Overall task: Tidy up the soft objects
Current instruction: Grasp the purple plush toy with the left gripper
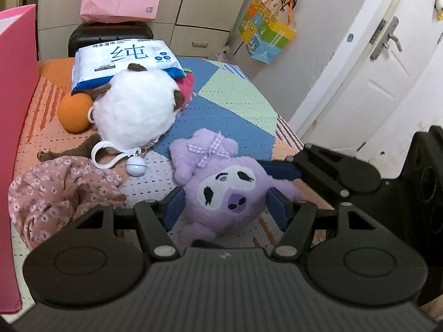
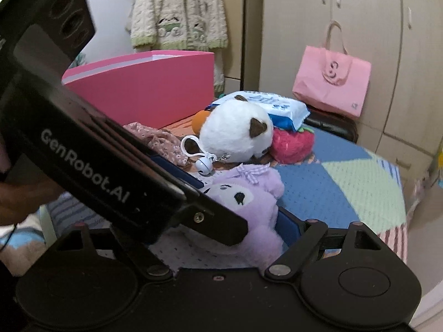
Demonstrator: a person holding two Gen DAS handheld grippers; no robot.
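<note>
A purple plush toy [image 1: 221,191] with a white face and a checked bow lies on the patchwork bed cover [image 1: 235,102]. My left gripper [image 1: 225,207] is open, its blue pads on either side of the plush, apparently touching it. My right gripper [image 2: 235,215] is also at the plush [image 2: 249,202] from the right; one blue pad [image 2: 288,225] shows beside the toy, and the left gripper's body hides the other finger. A white plush [image 1: 135,110], a pink-red plush [image 2: 293,145], an orange plush ball [image 1: 75,112] and a floral cloth [image 1: 58,191] lie behind.
A pink box [image 2: 155,88] stands at the bed's left side. A wet-wipes pack [image 1: 121,61] lies on the far toys. A pink bag [image 2: 332,85] rests on a black stool [image 1: 110,36] by the wardrobe. A white door [image 1: 373,63] is at the right.
</note>
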